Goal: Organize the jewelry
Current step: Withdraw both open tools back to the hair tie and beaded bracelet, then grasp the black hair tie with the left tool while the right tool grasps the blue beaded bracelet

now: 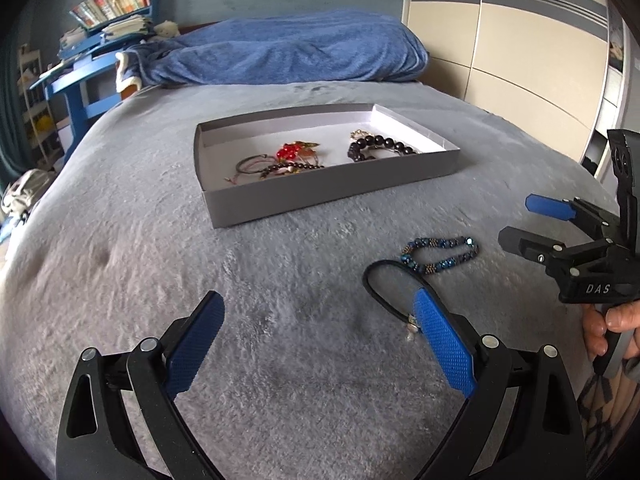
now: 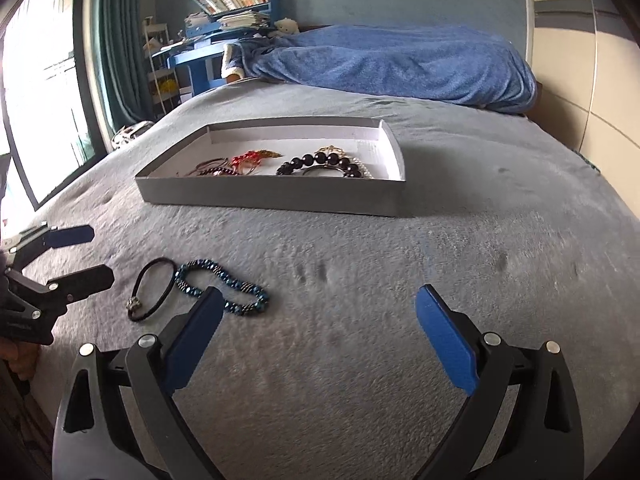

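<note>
A grey blanket-covered bed (image 1: 160,280) carries a shallow grey tray (image 1: 332,188) near its middle, holding bracelets (image 1: 376,146). Nearer the bed's front edge lie a blue beaded bracelet (image 1: 440,256) and a black cord bracelet (image 1: 384,280) (touching). The left gripper (image 1: 320,320) hovers with jaws wide; the right gripper (image 1: 520,220) is spread too.

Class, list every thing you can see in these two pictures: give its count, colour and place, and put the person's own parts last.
Tray: one, grey, white inside, mid-bed.
Jewelry in tray: several pieces, black, red, gold.
Beaded bracelet: one, dark blue, on blanket before the tray.
Cord bracelet: one, black, touching the beaded one.
Blanket: one, grey, covering the bed.
Blue throw: one, at the bed's head.
Shelf: one, blue, cluttered, far left.
Wardrobe: cream, right.
Left tongs: open, empty.
Right tongs: open, empty.
Hand: one, holding the right tongs.
</note>
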`<state>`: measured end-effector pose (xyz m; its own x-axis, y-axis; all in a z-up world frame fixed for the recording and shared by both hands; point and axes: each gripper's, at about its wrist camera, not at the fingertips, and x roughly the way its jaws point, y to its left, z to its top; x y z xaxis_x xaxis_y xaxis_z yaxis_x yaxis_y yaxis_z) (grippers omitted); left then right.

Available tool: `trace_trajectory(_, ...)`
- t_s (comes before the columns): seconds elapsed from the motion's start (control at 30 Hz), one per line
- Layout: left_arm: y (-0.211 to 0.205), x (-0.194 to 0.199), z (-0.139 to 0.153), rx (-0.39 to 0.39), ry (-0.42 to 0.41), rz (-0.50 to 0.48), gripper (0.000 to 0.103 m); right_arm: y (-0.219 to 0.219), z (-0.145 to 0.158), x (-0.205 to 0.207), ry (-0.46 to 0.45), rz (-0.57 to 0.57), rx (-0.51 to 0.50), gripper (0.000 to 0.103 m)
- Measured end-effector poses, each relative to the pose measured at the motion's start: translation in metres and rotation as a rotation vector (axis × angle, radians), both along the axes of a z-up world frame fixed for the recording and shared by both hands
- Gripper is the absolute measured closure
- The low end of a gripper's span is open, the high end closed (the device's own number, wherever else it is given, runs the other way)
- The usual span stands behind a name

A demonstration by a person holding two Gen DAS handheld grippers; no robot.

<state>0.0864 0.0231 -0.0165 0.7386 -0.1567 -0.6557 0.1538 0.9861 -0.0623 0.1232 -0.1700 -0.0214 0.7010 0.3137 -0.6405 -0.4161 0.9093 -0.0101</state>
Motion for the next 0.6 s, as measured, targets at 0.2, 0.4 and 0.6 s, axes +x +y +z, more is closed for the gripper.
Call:
trace_trajectory(0.2, -0.005, 0.001, -0.002, 0.016, 0.014, -0.016, 0.008, 0.007, -0.003, -0.004, -0.006, 0.025, -0.027, 0.008)
trace_trajectory(0.4, -0.017, 0.007, -0.002, 0.058, 0.036, -0.065, 0.008, 0.006, -0.004, -0.001, 0.017, 0.019, -0.01, 0.008)
trace_trajectory(0.6, -0.028, 0.014, -0.003, 0.042, 0.06, -0.096, 0.008, 0.002, -0.006, 0.003, 0.038, 0.008, 0.001, 0.008)
